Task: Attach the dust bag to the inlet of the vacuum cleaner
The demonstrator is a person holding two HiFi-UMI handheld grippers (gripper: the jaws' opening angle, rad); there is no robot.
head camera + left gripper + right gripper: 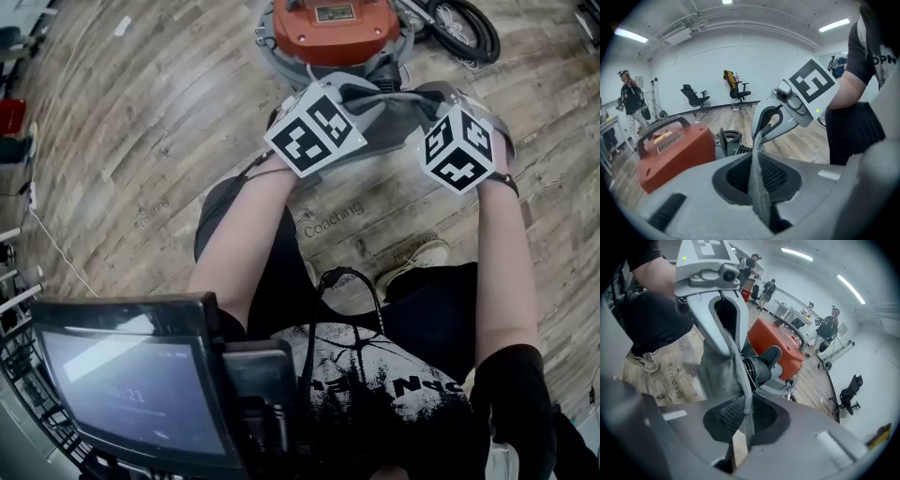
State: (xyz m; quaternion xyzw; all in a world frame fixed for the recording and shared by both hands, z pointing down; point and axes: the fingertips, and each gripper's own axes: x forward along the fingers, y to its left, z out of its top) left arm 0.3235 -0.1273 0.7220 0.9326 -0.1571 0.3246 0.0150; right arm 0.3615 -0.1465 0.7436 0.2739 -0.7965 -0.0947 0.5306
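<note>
Head view: "Coaching" is printed on the wooden floor (141, 122) and "OPN" shows upside down on the person's shirt (408, 384), while the grey dust bag (389, 108) stretches sideways just below the red vacuum cleaner (333, 23). Left gripper view: the left gripper (761, 187) pinches the bag's edge, the fabric running straight ahead, and the vacuum's yellow label (665, 140) is unreadable. Right gripper view: the right gripper (745, 423) also pinches the bag, which hangs just before the black inlet (761, 364).

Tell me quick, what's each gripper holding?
Left gripper: closed on the grey fabric dust bag, at its edge.
Right gripper: closed on the same dust bag.
</note>
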